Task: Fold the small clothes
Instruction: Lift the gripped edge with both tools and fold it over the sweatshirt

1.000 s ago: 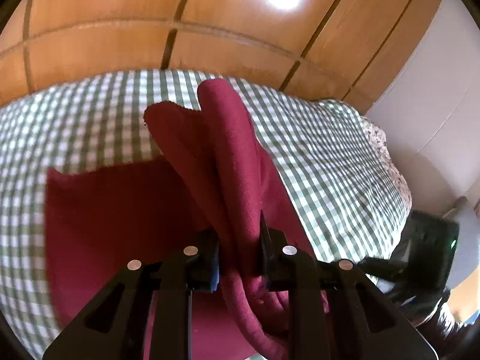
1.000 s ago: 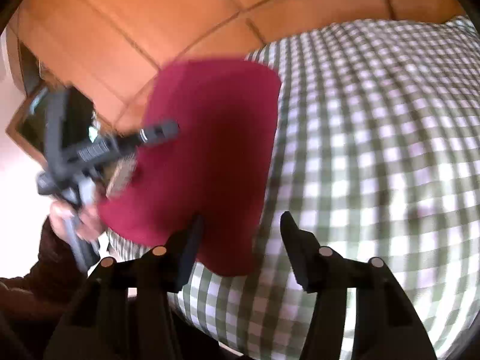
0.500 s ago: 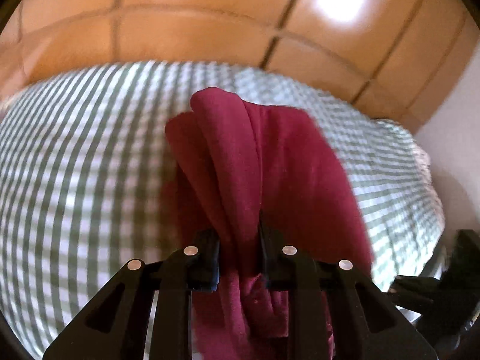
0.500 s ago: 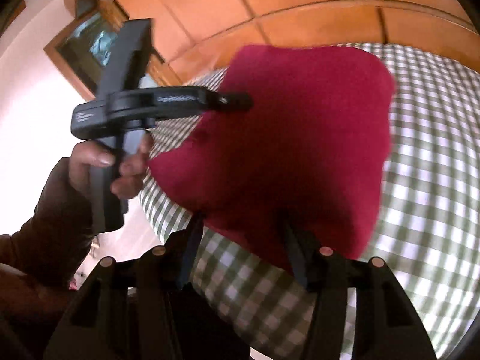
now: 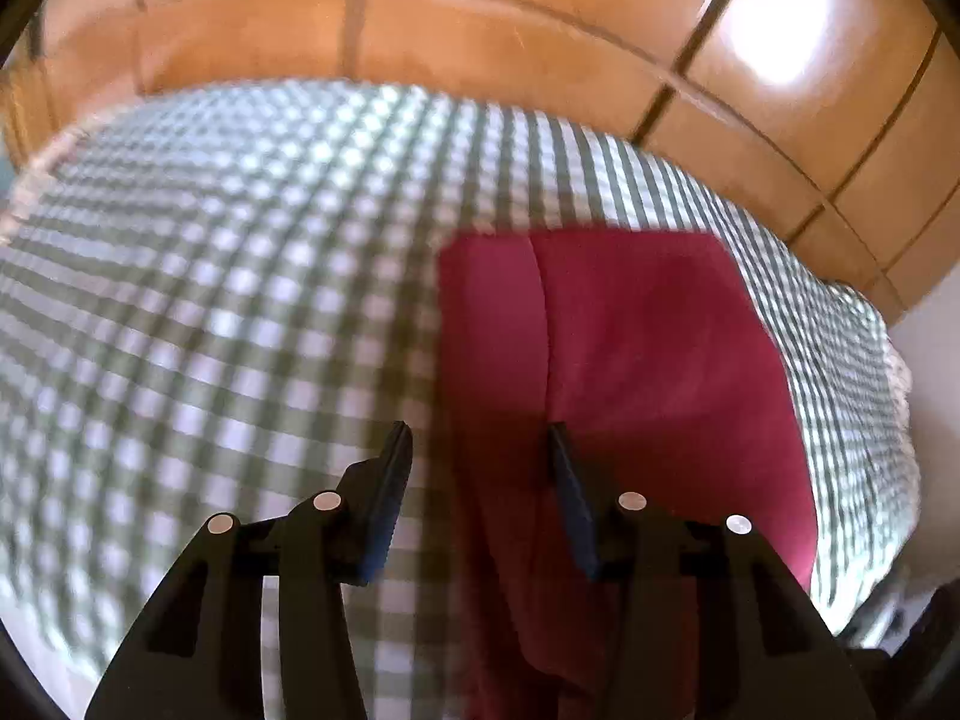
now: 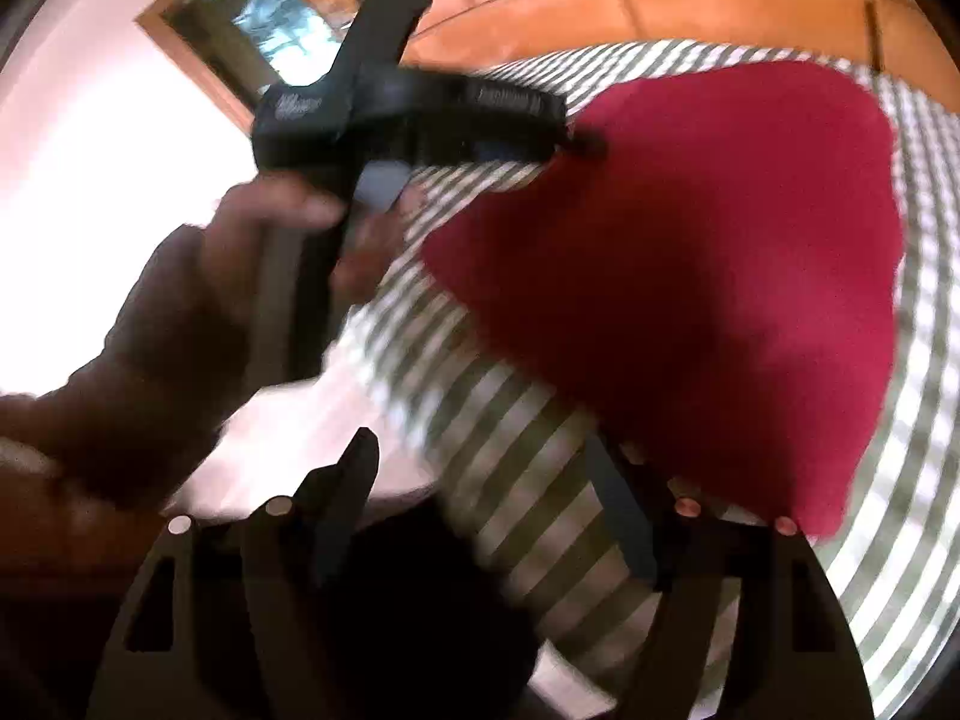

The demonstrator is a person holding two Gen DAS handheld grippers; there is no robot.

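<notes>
A dark red cloth lies folded flat on the green-and-white checked cover, one fold line running down its left part. My left gripper hangs just above the cloth's near left edge. Its jaws are opening, and the cloth under the gap is not pressed by the pads. In the right wrist view the same cloth spreads out ahead, and the left gripper reaches its far left edge, held by a hand. My right gripper is opening too, over bare checked cover, its right finger beside the cloth's near corner.
Orange-brown wooden panels rise behind the bed. The cover's right edge drops off next to a pale wall. A dark sleeve fills the left of the right wrist view, below a wood-framed pane.
The left gripper let go of the bunched cloth, which now lies flat and folded. Both pairs of jaws have widened. The right gripper has drawn off the cloth toward its near corner.
</notes>
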